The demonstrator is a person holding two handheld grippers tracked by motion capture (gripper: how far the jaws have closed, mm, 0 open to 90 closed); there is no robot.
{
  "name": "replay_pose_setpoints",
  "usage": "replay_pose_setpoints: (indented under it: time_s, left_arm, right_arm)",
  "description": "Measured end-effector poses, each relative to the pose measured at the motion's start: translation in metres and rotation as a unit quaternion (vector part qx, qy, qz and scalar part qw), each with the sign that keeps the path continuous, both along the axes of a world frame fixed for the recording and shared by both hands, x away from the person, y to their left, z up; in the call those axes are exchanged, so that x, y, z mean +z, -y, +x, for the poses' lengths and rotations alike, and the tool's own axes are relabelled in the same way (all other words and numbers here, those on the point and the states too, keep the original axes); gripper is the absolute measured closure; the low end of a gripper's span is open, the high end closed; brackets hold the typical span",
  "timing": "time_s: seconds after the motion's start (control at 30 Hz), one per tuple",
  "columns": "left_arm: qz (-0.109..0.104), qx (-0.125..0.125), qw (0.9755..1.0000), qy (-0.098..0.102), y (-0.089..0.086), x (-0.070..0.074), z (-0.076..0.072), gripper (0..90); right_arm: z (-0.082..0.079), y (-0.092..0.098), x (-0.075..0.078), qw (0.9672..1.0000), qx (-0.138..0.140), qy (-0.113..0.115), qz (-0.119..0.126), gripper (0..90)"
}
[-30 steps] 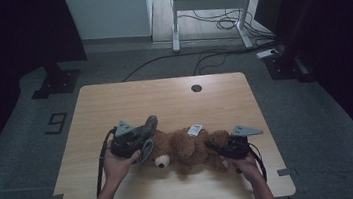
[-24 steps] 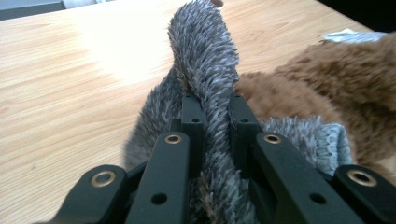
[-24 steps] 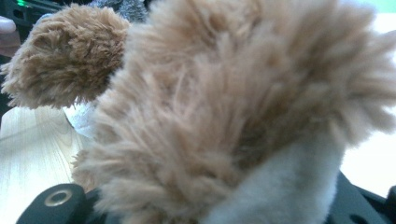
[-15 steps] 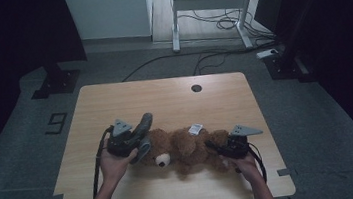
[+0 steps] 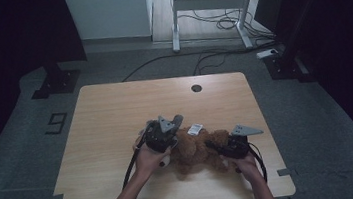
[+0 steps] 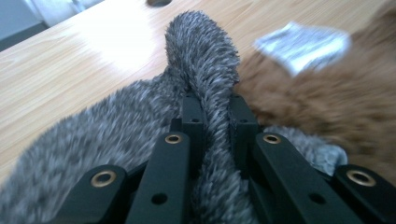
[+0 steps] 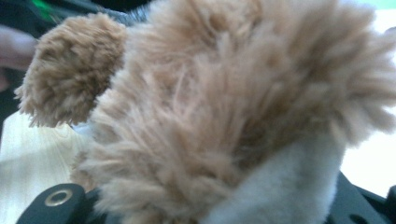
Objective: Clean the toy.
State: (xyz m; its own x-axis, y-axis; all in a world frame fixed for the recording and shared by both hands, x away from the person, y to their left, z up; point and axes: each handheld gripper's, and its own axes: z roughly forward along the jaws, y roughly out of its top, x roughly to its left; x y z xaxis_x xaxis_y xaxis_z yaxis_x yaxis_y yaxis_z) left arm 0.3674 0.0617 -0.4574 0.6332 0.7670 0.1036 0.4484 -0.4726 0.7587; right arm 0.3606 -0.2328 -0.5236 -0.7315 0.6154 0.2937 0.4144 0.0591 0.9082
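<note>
Brown plush makes up the teddy bear lying on its side near the front edge of the wooden table, a white label sticking up from its back. At its head end the left gripper has its jaws pinched tight on a strip of grey furry fabric, which stands up between them. At the bear's other end the right gripper clamps a tan-furred limb, jaws partly closed around it.

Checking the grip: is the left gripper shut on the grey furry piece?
Shut: the left gripper pinches the grey furry strip between its black jaws.
</note>
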Motion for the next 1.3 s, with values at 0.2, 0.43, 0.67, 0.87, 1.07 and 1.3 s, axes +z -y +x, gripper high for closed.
replay_pose_setpoints:
  time_s: [0.2, 0.43, 0.67, 0.87, 1.07, 1.3]
  left_arm:
    - [-0.021, 0.014, 0.9997, 0.006, -0.031, 0.008, -0.008, 80.5]
    - [-0.04, 0.041, 0.9983, 0.011, -0.066, 0.008, -0.015, 80.6]
    - [-0.055, 0.064, 0.9964, 0.002, -0.092, 0.001, -0.02, 80.7]
    - [-0.069, 0.078, 0.9943, -0.02, -0.109, -0.003, -0.015, 80.7]
    - [-0.081, 0.039, 0.9959, 0.009, -0.081, 0.037, -0.006, 80.6]
    - [-0.077, -0.054, 0.9955, 0.006, 0.006, 0.064, 0.014, 80.6]
  right_arm:
    - [0.0, -0.002, 0.0, 1.0, 0.005, 0.001, -0.002, 59.8]
    - [-0.001, -0.003, 0.0, 1.0, -0.007, -0.003, -0.002, 59.4]
    - [-0.001, -0.003, 0.0, 0.9999, -0.012, -0.005, -0.002, 59.4]
    - [-0.001, -0.003, 0.0, 0.9998, -0.017, -0.006, -0.004, 59.5]
    - [-0.001, -0.003, 0.0, 0.9998, -0.018, -0.005, -0.004, 59.6]
    - [-0.001, -0.003, 0.0, 0.9998, -0.018, -0.003, -0.006, 59.6]
